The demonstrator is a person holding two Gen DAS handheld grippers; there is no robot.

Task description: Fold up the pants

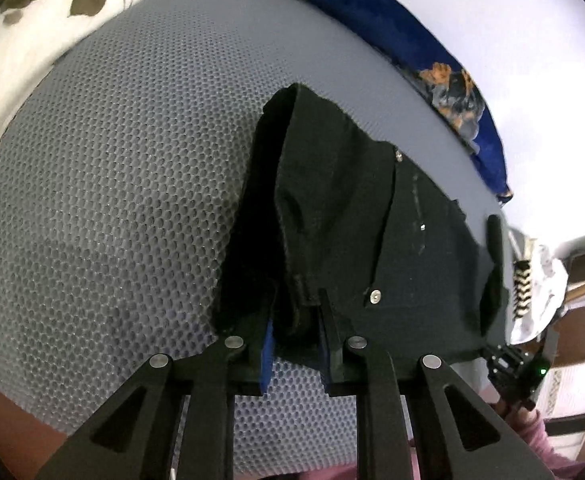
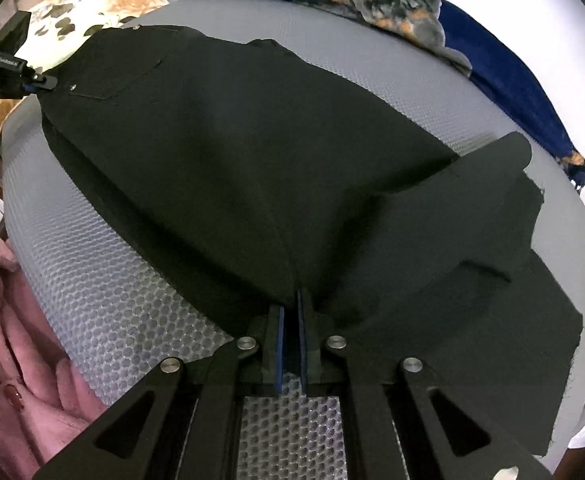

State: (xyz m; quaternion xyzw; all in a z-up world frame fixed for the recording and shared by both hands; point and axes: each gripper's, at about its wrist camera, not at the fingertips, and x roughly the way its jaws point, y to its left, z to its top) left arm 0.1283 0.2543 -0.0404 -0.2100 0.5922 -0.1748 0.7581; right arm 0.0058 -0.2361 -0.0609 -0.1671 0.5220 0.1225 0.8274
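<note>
Gripping the black pants (image 2: 252, 152) at two places, both tools are set up so the garment can be lifted and laid over itself on the grey mesh mattress (image 1: 104, 184). The left tool (image 1: 294, 320) is pinched on the bunched waistband near a metal rivet (image 1: 375, 297), a thick wad of cloth being held between its blue-padded fingers, which explains why they are not fully together. The right tool (image 2: 290, 308) is pressed nearly flat on a thin fold of the leg fabric, from which ridges of cloth fan outward. Judged from this, the fabric is being held taut between the two grips so that a clean crease can be formed. The pants are spread ahead of each tool, away from the person, with a leg end lying loose at the right of the right-wrist view. A blue floral blanket (image 2: 492, 60) is bunched along the mattress's far edge.
</note>
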